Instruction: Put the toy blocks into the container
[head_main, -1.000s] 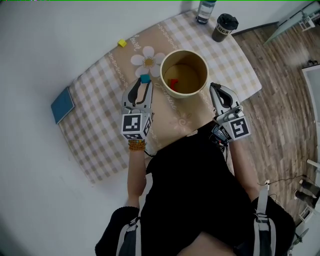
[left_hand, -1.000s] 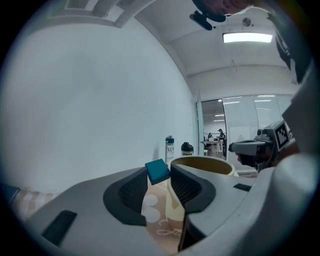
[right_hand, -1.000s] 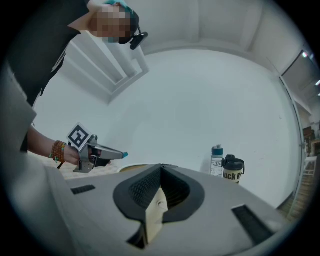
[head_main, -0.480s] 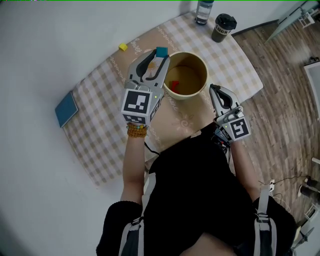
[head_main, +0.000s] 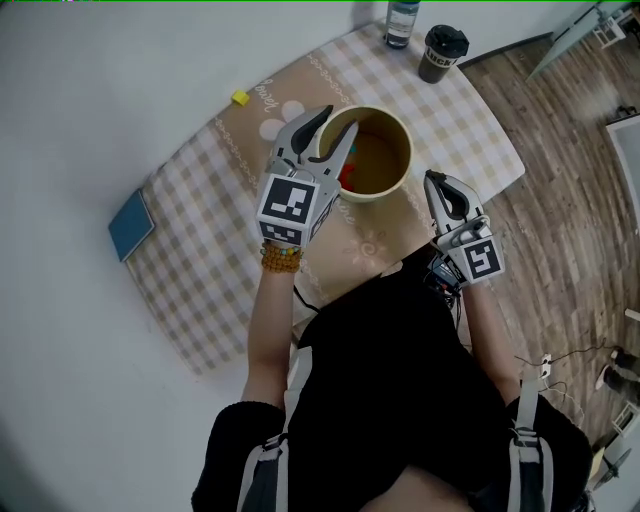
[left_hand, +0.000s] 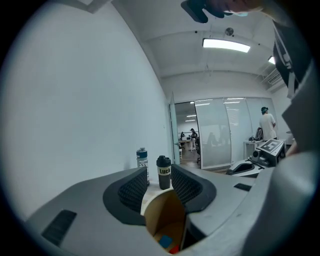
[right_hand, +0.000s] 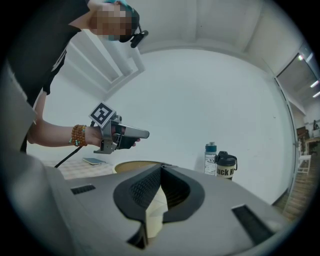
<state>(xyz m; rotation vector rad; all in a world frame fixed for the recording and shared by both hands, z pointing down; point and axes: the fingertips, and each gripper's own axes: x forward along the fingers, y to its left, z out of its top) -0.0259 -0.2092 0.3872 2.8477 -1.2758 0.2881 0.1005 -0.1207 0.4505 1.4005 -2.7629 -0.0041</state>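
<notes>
- The left claw hangs over the left rim of the container. It is released: its jaws have just been opening and stand apart with nothing between them.
- Down between those jaws, a blue block and a red block lie on the container's floor, just beside each other.
- A yellow block sits on the tabletop, well apart from the container, beyond its left side.
- The right claw waits near the container's right wall, clenched on nothing.
- I'd judge the yellow block to be light, hard and stiff. Its smooth faces could slide out of a skewed pinch, but it doesn't look fragile.
- The best hold, to my eye, is square across two opposite flat faces. The pads should sit on the middle of the block, not on a corner or an edge.
- Being so small and light, it may well skitter across the tabletop if one jaw touches before the other.
</notes>
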